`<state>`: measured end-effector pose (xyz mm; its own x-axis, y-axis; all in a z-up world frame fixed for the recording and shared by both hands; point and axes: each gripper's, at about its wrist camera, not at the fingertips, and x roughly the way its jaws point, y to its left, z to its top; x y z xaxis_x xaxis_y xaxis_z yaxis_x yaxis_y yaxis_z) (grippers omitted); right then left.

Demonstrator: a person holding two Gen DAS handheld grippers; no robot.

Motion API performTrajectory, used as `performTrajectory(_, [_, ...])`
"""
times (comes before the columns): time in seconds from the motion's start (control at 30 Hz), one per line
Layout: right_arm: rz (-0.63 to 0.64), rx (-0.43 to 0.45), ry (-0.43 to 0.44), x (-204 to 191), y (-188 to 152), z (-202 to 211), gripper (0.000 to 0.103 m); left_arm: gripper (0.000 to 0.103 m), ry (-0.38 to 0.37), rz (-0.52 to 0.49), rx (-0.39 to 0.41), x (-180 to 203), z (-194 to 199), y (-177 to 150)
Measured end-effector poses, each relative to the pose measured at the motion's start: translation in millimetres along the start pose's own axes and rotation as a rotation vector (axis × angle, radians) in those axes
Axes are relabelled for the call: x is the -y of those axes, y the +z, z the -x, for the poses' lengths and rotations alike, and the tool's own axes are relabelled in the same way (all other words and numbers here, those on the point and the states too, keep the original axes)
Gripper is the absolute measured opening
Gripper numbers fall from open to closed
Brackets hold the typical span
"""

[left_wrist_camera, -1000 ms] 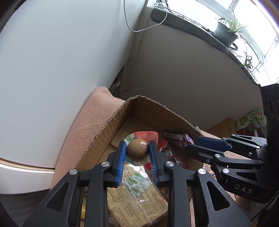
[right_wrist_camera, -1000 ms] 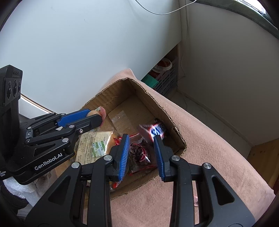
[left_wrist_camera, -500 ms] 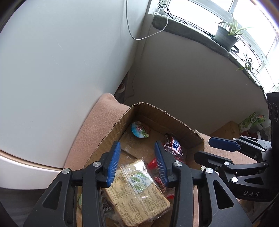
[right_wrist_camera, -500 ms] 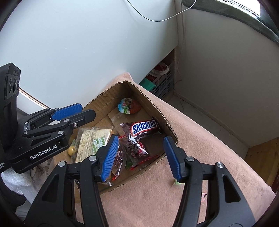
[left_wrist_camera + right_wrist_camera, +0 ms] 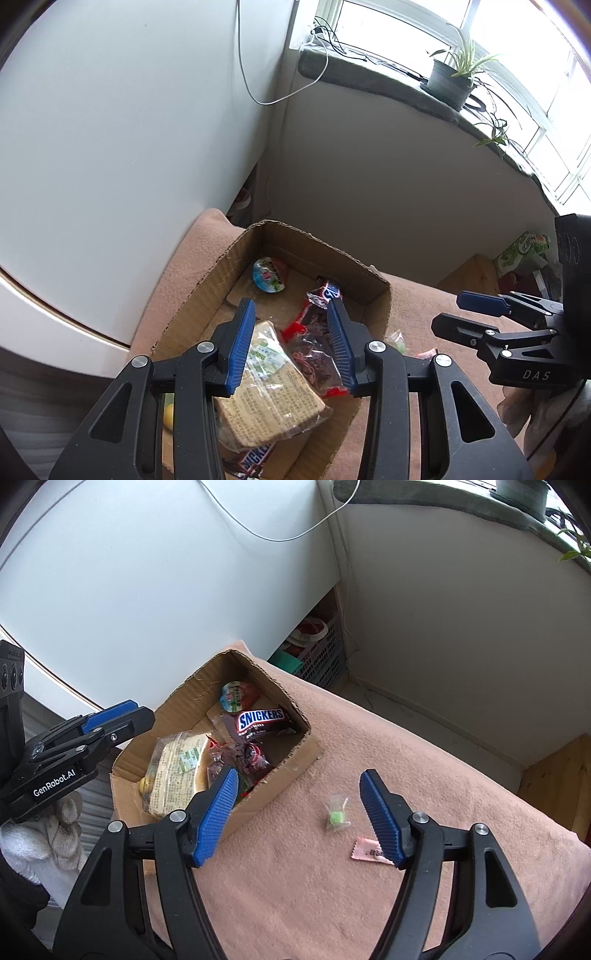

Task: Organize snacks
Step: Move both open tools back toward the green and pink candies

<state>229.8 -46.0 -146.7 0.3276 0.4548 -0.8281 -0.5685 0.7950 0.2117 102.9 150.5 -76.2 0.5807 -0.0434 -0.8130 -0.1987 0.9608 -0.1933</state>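
Observation:
A cardboard box [image 5: 303, 753] [image 5: 207, 288] sits on a pink blanket and holds snacks: a jelly cup [image 5: 236, 696] [image 5: 269, 278] at the far end, a Snickers bar [image 5: 260, 720], a red candy bag [image 5: 314, 350] and a clear packet of biscuits [image 5: 269, 398] [image 5: 173, 768]. A green wrapped candy [image 5: 337, 814] and a pink wrapped candy [image 5: 369, 852] lie on the blanket right of the box. My left gripper [image 5: 291, 343] is open and empty above the box. My right gripper [image 5: 299, 812] is open and empty above the green candy.
The pink blanket [image 5: 369, 904] covers the surface. A white curved appliance [image 5: 110, 147] stands behind the box. A plastic crate [image 5: 317, 653] sits on the floor beyond. A windowsill with a potted plant [image 5: 448, 79] runs at the back right.
My left gripper let go of the jelly cup, which now lies in the box. My right gripper let go of the Snickers bar into the box. Both opened and drew back; the right moved rightward.

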Motion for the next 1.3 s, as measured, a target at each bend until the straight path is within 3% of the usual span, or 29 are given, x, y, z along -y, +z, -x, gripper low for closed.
performTrajectory(0.23, [-0.1, 0.055, -0.037, 46.3, -28.3, 26.9, 0.072, 0.039, -0.042, -0.009, -0.017, 18.8, 4.8, -16.9])
performTrajectory(0.43, [-0.132, 0.016, -0.073, 70.9, -51.5, 28.2, 0.072, 0.039, -0.09, -0.019, -0.045, 41.1, 7.4, -39.2])
performTrajectory(0.83, [0.134, -0.094, -0.034, 62.2, -75.5, 12.3, 0.071, 0.038, -0.191, -0.029, -0.08, 91.8, -9.5, -63.5])
performTrajectory(0.9, [0.195, -0.113, -0.022, 59.6, -77.5, 6.9, 0.064, 0.032, -0.2, -0.016, -0.084, 99.5, -17.7, -67.6])
performTrajectory(1.3, [0.387, -0.19, 0.068, 64.9, -65.4, -35.7, 0.063, 0.03, -0.143, 0.05, -0.11, 117.8, -69.6, -71.0])
